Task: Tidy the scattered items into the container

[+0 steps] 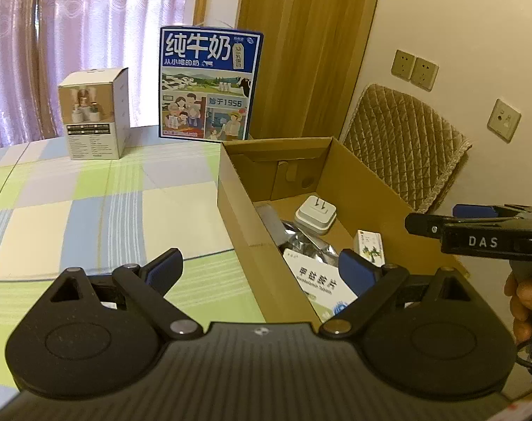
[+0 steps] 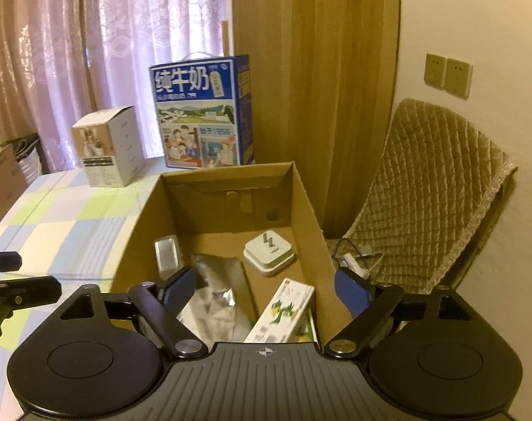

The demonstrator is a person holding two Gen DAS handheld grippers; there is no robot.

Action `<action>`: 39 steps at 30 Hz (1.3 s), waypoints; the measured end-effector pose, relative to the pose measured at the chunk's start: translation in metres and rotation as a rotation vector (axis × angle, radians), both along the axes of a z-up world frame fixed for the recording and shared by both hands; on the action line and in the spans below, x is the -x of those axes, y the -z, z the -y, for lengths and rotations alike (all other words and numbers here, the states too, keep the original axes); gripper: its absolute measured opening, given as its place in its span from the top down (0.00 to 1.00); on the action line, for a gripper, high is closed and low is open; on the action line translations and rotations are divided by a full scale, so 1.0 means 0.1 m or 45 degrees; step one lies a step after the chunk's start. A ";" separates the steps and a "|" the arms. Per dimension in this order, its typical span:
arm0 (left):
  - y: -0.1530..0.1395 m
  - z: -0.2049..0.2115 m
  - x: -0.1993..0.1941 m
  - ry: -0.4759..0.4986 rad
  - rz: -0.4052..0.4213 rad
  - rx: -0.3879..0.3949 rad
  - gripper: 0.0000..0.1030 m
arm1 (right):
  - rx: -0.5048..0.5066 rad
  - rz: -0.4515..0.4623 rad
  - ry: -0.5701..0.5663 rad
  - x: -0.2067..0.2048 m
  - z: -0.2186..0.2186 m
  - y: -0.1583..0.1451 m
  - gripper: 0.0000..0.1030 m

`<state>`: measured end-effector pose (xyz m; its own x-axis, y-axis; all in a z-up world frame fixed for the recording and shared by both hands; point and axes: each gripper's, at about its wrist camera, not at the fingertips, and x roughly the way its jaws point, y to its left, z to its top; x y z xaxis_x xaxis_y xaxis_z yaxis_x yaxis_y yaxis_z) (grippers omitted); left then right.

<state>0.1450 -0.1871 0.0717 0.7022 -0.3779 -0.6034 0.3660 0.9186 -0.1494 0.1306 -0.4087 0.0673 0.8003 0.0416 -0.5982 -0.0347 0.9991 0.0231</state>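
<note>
Between the spread fingers of the right claw (image 2: 264, 289), which pinch nothing, lie a white carton with a green dragon print (image 2: 283, 310) and a crumpled silver foil pouch (image 2: 217, 294), both down inside the open cardboard box (image 2: 310, 207). Just beyond them in the box rest a white plug adapter (image 2: 269, 252) with its prongs up, ahead and slightly right of the claw, and a small grey rectangular item (image 2: 167, 254) ahead on its left. The left claw (image 1: 262, 270) is spread wide and empty as well, straddling the box's near left wall, with a white medicine packet (image 1: 315, 280) just ahead of its right finger. A hand (image 1: 522, 301) shows at that view's right edge. Left of both claws stretches the checked tabletop (image 1: 90, 210). Farther ahead on it stand a small white product box (image 1: 94, 114) and a tall blue milk carton case (image 1: 210, 84), in front of pink curtains (image 2: 90, 52).
</note>
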 end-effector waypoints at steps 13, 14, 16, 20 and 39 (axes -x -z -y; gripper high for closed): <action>-0.34 -0.32 0.82 -0.092 0.036 0.024 0.01 | 0.113 0.018 -0.088 0.70 -0.40 -0.37 0.02; -0.37 -0.33 0.88 -0.092 0.048 0.021 0.01 | 0.112 0.017 -0.090 0.74 -0.42 -0.39 0.02; -0.41 -0.33 0.98 -0.088 0.062 0.021 0.01 | 0.096 -0.001 -0.094 0.82 -0.43 -0.43 0.02; -0.48 -0.33 1.21 -0.096 0.076 0.043 0.01 | 0.074 -0.044 -0.099 0.98 -0.45 -0.49 0.02; -0.43 -0.14 1.87 -0.027 -0.010 -0.002 0.01 | -0.013 -0.103 0.071 1.90 -0.09 -0.47 0.02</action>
<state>-0.0416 -0.1727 0.1144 0.7053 -0.3619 -0.6096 0.3453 0.9264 -0.1504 -0.0594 -0.3994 0.1144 0.7506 0.0046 -0.6607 0.0235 0.9992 0.0337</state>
